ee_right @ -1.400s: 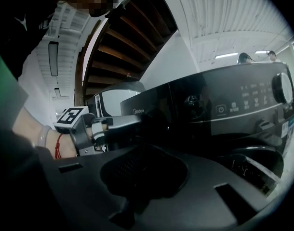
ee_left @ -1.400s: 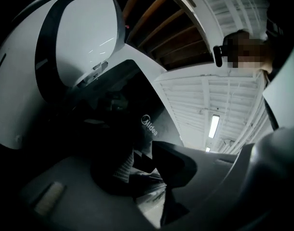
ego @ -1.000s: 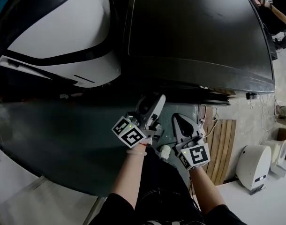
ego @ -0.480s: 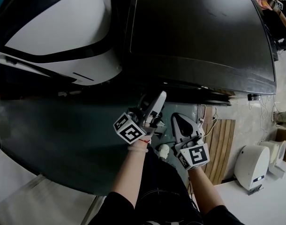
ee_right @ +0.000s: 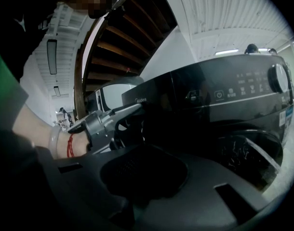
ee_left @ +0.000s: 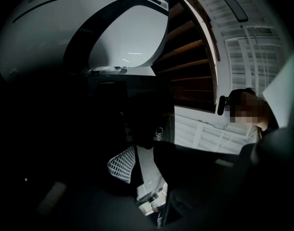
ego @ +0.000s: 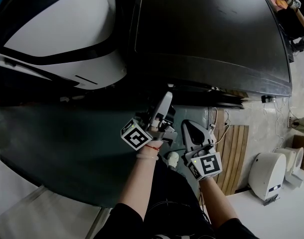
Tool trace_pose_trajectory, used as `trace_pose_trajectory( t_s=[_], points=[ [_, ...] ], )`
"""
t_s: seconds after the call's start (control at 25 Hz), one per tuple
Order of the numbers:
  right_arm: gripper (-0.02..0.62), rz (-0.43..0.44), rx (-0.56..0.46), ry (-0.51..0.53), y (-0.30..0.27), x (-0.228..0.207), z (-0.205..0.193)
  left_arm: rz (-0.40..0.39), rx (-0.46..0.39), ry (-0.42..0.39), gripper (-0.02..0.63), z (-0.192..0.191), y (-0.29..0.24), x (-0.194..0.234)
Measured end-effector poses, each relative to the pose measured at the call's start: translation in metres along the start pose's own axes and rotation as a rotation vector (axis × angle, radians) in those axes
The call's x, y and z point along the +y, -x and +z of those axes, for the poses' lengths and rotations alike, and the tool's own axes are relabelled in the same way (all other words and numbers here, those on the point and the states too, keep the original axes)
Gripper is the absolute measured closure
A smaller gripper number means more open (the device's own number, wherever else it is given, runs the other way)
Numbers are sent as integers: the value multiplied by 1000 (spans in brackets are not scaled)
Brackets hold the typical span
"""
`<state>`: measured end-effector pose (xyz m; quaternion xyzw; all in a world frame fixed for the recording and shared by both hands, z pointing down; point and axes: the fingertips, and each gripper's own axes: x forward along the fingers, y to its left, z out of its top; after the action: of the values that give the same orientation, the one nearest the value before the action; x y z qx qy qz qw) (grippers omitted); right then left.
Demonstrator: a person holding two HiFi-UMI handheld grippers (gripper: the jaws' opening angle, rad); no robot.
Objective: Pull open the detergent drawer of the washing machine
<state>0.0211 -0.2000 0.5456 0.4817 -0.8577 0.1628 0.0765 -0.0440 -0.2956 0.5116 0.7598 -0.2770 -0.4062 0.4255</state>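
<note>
The black washing machine (ego: 207, 34) fills the upper head view. In the right gripper view its front panel (ee_right: 224, 95) faces me, with the detergent drawer (ee_right: 130, 99) at the panel's left end. My left gripper (ego: 167, 102) points up at the machine's front edge, and its fingertips (ee_right: 136, 109) reach the drawer front. Its jaws are closing. The left gripper view is very dark: one chequered pad (ee_left: 122, 163) shows beside a lit gap, and I cannot tell whether the drawer is between the pads. My right gripper (ego: 188, 126) hangs back just to the right, holding nothing I can see.
A white machine (ego: 57, 39) stands to the left of the black one. The round door glass (ee_right: 248, 153) and a dial (ee_right: 280, 78) sit right of the drawer. A wooden pallet (ego: 236, 153) and a white appliance (ego: 269, 176) lie on the floor at the right.
The left gripper has rolled about its own line and its tip now sits slightly higher against the machine's front edge. The right gripper has stayed still.
</note>
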Motion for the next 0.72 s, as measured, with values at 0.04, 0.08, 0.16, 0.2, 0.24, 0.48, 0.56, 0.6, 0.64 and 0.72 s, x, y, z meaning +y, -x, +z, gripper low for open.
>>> trace_pose_trajectory(
  t_s=[0.04,0.08,0.16,0.2,0.24,0.48,0.56,0.6,0.64,0.72],
  points=[
    [583,-2,7,-1,1,0,-2,0,7,-5,483,-1,2,-1],
    [583,-5,17,-7,2,0,-2,0,11,-8,485,-1,3,-1],
    [583,-16,32,-17,4,1,-2,1,17,-10,485,-2,7,-2],
    [583,-18,24,-14,4,0,-2,2,19,-11,485,-2,8,-3],
    [583,-15,8,-10,5,0,-2,3,22,-12,485,-3,9,-4],
    [583,-3,-18,-1,11,4,1,5,28,-17,485,-6,16,-8],
    [583,-6,-18,4,13,4,1,8,27,-17,485,-7,19,-10],
    [583,-8,-14,4,15,4,-1,8,26,-16,485,-8,20,-11],
    [583,-10,-8,1,16,4,-2,8,24,-17,485,-9,21,-12],
    [583,-11,3,-6,19,5,-3,8,23,-17,485,-10,24,-13]
  ],
)
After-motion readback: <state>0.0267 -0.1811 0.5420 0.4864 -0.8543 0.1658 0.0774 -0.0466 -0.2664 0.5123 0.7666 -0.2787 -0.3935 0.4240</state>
